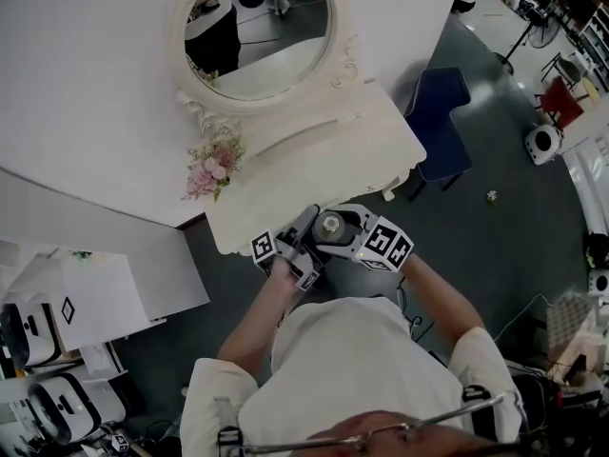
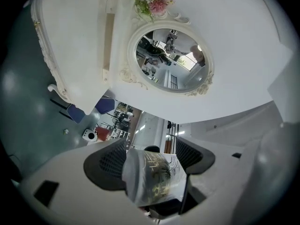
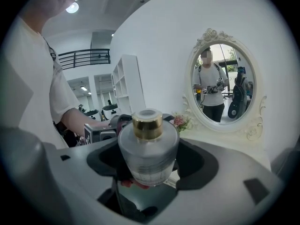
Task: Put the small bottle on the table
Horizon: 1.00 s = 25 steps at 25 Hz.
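The small bottle [image 1: 330, 225] is clear glass with a gold cap and gold print. It hangs in the air just off the near edge of the white dressing table [image 1: 324, 150]. Both grippers meet on it. In the left gripper view the bottle [image 2: 152, 177] lies tilted deep in my left gripper [image 2: 150, 161], with both pads against its sides. In the right gripper view the bottle [image 3: 147, 149] stands upright in my right gripper [image 3: 147, 161], whose wide-set jaws are closed on its body. The left gripper [image 3: 101, 131] shows behind it. In the head view the left gripper [image 1: 309, 231] and right gripper [image 1: 347, 231] flank the cap.
An oval mirror [image 1: 266, 27] hangs above the tabletop, with a pink flower bunch [image 1: 214, 169] at its lower left. A blue chair [image 1: 438, 122] stands to the table's right on the grey floor. White shelving with headsets [image 1: 38, 350] is at the lower left.
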Each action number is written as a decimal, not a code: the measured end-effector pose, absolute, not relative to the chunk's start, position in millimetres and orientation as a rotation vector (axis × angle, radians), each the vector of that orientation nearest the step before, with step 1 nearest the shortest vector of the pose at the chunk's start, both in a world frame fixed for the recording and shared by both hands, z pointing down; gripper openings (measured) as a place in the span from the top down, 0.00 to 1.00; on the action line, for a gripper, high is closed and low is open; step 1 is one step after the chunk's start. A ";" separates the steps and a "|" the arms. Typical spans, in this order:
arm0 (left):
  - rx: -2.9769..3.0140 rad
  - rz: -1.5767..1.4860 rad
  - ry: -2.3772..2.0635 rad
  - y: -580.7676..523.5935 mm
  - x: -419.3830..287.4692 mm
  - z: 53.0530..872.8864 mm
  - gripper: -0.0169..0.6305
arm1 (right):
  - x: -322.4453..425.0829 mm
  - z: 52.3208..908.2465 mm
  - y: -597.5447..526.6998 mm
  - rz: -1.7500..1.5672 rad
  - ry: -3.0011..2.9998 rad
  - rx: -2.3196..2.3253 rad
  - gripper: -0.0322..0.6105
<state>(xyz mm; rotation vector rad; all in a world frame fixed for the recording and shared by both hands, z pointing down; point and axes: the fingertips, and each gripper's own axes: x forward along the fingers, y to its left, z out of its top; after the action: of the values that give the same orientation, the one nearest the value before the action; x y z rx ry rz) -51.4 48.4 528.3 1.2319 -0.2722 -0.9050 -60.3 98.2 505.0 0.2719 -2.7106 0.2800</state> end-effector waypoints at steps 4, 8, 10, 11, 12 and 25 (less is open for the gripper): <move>1.229 -0.878 -0.264 22.0 -68.5 532.3 0.48 | -78.5 508.2 71.5 0.296 -2.710 0.298 0.42; 1.231 -0.862 -0.258 -1.2 -80.1 534.0 0.48 | -90.8 509.0 48.0 0.296 -2.713 0.331 0.42; 1.224 -0.858 -0.252 -9.2 -83.1 536.0 0.48 | -94.2 511.2 39.7 0.307 -2.708 0.343 0.42; 1.223 -0.857 -0.248 -13.6 -84.3 536.6 0.48 | -95.4 512.0 35.3 0.308 -2.705 0.346 0.42; 1.223 -0.855 -0.246 -18.5 -85.1 536.9 0.48 | -96.3 512.5 30.4 0.307 -2.701 0.350 0.42; 1.219 -0.873 -0.295 -87.7 -68.8 552.5 0.48 | -77.0 525.4 -39.0 0.302 -2.712 0.269 0.42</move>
<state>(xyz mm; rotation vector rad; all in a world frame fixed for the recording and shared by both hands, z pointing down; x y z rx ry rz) -68.8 -87.7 552.5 1.2193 -0.2953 -0.8729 -77.0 -39.0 525.4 0.2693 -2.7116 0.3018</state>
